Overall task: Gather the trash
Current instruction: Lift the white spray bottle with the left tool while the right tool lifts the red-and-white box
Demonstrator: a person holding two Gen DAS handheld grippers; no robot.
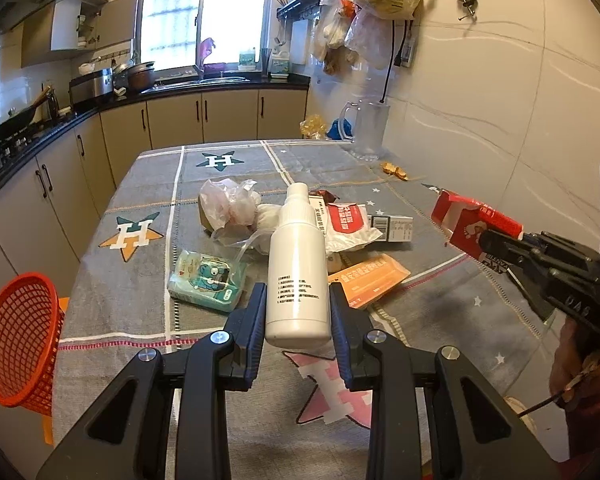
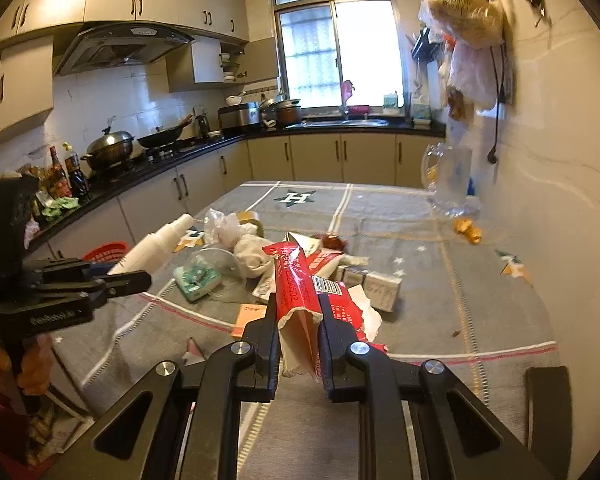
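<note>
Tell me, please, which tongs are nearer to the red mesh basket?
Left. The left tongs, shut on the white bottle, are beside the red basket; the right tongs, holding a red carton, are farther right.

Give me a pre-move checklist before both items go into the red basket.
1. Left gripper shut on white bottle: ok.
2. Right gripper shut on torn red box: ok.
3. Both items lifted off the table: ok.
4. Red basket mouth facing up: not ok, it looks tipped sideways.
5. Basket empty enough: cannot tell.
6. Remaining trash, such as the orange packet, clear of the grippers: ok.
</note>
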